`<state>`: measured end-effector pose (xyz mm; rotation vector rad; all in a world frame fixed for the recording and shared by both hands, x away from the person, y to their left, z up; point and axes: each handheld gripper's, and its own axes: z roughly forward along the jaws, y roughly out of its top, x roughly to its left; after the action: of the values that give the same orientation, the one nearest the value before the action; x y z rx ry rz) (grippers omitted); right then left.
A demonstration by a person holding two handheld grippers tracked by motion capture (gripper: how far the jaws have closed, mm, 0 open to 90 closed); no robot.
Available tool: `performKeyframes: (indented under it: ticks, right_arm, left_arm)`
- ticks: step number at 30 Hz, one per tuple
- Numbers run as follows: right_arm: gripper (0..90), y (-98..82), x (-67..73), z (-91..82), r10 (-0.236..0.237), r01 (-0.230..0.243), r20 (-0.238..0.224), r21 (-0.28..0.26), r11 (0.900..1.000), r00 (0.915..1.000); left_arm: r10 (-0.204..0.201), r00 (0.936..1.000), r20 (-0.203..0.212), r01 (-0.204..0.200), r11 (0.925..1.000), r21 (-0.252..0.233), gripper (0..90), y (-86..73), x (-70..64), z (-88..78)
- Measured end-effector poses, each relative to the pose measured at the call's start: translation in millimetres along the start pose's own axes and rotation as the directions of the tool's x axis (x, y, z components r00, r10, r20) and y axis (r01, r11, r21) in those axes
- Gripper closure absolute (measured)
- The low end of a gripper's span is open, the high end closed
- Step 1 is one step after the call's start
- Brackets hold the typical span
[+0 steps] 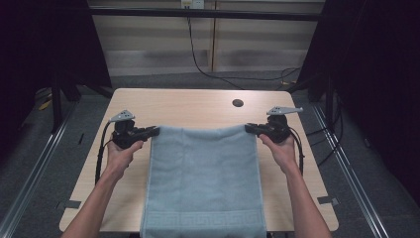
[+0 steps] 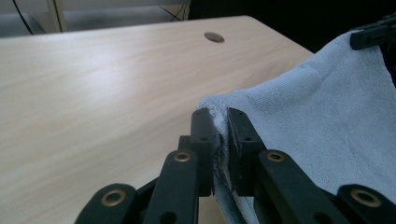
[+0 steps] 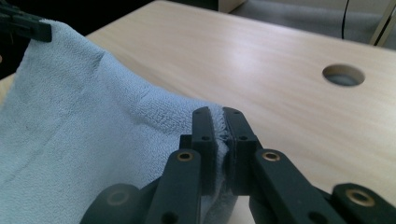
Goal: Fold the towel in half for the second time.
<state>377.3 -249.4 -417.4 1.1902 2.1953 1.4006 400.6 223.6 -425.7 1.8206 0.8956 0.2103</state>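
Observation:
A light blue towel [image 1: 204, 178] lies over the middle of the wooden table [image 1: 193, 106], its near end hanging past the front edge. My left gripper [image 1: 154, 131] is shut on the towel's far left corner [image 2: 219, 122], cloth pinched between the black jaws. My right gripper [image 1: 249, 128] is shut on the far right corner [image 3: 218, 127] in the same way. Both far corners are raised off the table, and the towel's far edge sags a little between them. The other gripper's jaw tip [image 2: 373, 33] shows across the towel [image 3: 79, 135].
A round cable hole [image 1: 237, 103] sits in the tabletop beyond the right gripper. Bare wood lies beyond the towel and on both sides of it. Black cables [image 1: 208, 69] run over the grey floor behind the table. Dark curtains stand at left and right.

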Motion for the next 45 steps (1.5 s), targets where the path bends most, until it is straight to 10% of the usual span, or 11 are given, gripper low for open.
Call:
performKeyframes:
  ticks: [16,30,41,45]
  right_arm:
    - [85.2,62.8,-7.4,-17.1,-0.043,0.049,0.066,-0.100,0.994,0.9969]
    - [85.0,-17.9,38.6,-61.8,-0.084,0.076,-0.054,-0.139,0.987,0.9950]
    - [79.5,-87.3,67.0,-66.3,-0.071,0.074,-0.106,0.027,0.997,0.9918]
    - [65.7,-98.6,73.4,-73.5,-0.048,0.052,-0.136,0.020,0.998,0.9895]
  left_arm:
    - [0.038,0.9987,-0.034,-0.042,0.9920,-0.119,82.5,58.7,6.1,-7.5]
    - [0.126,0.9906,0.054,-0.120,0.9867,-0.110,82.4,-6.4,-35.0,-52.7]
    - [0.122,0.9857,0.116,-0.127,0.9915,0.031,79.6,-77.9,-59.7,-65.6]
    - [0.090,0.9821,0.165,-0.089,0.9959,-0.011,67.6,-83.5,-63.2,-78.2]
